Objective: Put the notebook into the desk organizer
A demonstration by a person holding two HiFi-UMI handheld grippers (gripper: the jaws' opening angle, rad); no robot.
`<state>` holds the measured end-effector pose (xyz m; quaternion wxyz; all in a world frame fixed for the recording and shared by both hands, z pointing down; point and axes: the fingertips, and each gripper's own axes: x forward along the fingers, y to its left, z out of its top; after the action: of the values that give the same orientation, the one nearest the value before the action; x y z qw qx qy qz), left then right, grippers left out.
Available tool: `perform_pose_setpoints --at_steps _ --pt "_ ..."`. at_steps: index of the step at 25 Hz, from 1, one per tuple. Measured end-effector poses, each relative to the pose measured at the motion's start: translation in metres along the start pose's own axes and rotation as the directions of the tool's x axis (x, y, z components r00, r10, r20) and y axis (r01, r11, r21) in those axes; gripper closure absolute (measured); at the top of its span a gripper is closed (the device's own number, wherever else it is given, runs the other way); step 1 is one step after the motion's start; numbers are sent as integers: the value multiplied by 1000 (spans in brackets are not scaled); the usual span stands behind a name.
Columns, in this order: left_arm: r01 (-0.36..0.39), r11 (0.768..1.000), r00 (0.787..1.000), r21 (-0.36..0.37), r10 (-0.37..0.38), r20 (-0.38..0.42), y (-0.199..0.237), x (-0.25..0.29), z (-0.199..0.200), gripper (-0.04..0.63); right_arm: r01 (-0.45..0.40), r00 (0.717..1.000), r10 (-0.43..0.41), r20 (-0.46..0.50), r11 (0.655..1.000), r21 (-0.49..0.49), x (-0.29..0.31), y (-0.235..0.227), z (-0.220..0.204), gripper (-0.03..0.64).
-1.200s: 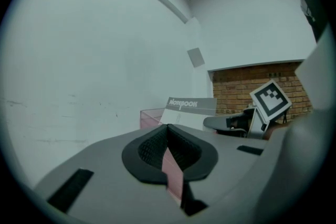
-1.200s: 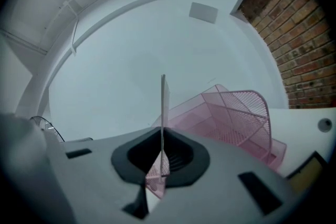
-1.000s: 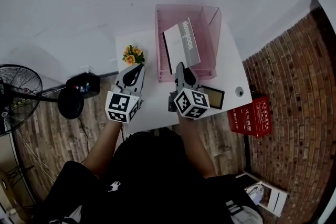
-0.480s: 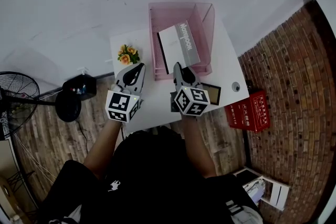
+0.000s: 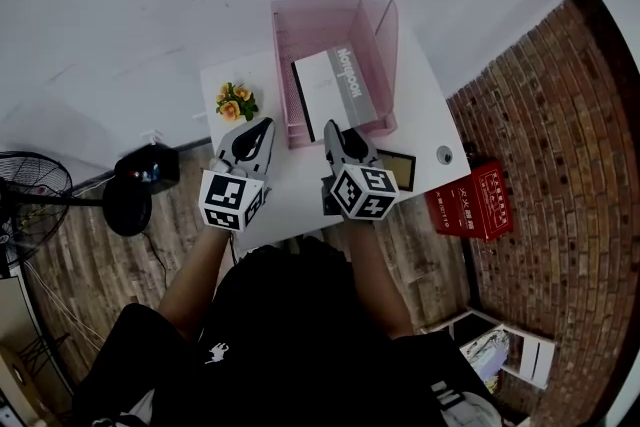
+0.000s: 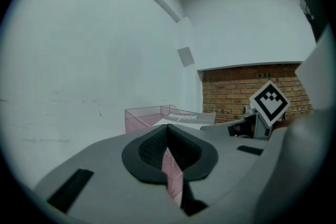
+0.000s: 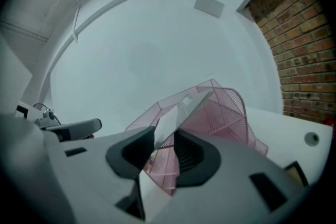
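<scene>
Nearest me, low in the middle of the head view, I hold both tools over the front of the white bench [image 5: 295, 183]. My left tool [image 5: 255, 135] is closed with nothing in it and points past the left front corner of the desk organizer [image 5: 288, 35]. It plays no part in the job at present.

My right tool [image 5: 338, 133] has just been opening its jaws. The near corner of the notebook [image 5: 335, 93] sits in the gap between them, but I see pink mesh beside it, so the pads no longer press on it.

Further up the frame, the notebook lies slanted inside the pink mesh organizer, cover up. Its far end is well within the walls, and its near edge is by the front rim.

I judge the job nearly done, since the notebook is in and let go. What is left is to draw my right tool back clear of that corner, and perhaps nudge the notebook flatter if it hangs on the rim.

Beyond the left tool, a small bunch of flowers [image 5: 232, 102] stands untouched.
</scene>
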<state>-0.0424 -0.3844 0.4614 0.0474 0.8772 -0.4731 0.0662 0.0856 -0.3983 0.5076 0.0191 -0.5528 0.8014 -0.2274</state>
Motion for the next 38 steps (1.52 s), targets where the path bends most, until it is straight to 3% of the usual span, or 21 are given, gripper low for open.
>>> perform_pose_setpoints --at_steps 6,16,20,24,28,30,34,38 --pt "17 1000 1000 2 -17 -3 -4 3 -1 592 -20 1000 20 -3 1000 19 -2 1 -2 496" --pt "17 1000 1000 -1 -17 -1 -3 2 -1 592 -160 987 161 -20 986 55 1 17 -5 332" --pt "11 1000 1000 0 -11 -1 -2 1 -1 592 -225 972 223 -78 974 -18 1 26 -12 302" --pt "6 1000 1000 -1 -6 2 -1 -1 -1 592 -218 970 199 -141 967 -132 2 23 -19 302" --pt "11 1000 1000 -5 -11 -1 -3 -1 -3 592 -208 967 176 -182 963 -174 2 16 -22 304" --pt "12 1000 1000 -4 -12 -4 -5 -2 -3 592 -205 964 170 -203 964 -167 4 12 -25 319" --pt "9 1000 1000 -2 -9 -5 -5 -3 -3 592 -184 964 148 -220 971 -151 8 6 -29 415" --pt "5 1000 1000 -1 -5 -8 -4 -3 -3 592 -133 968 95 -232 979 -157 11 -8 -31 584"
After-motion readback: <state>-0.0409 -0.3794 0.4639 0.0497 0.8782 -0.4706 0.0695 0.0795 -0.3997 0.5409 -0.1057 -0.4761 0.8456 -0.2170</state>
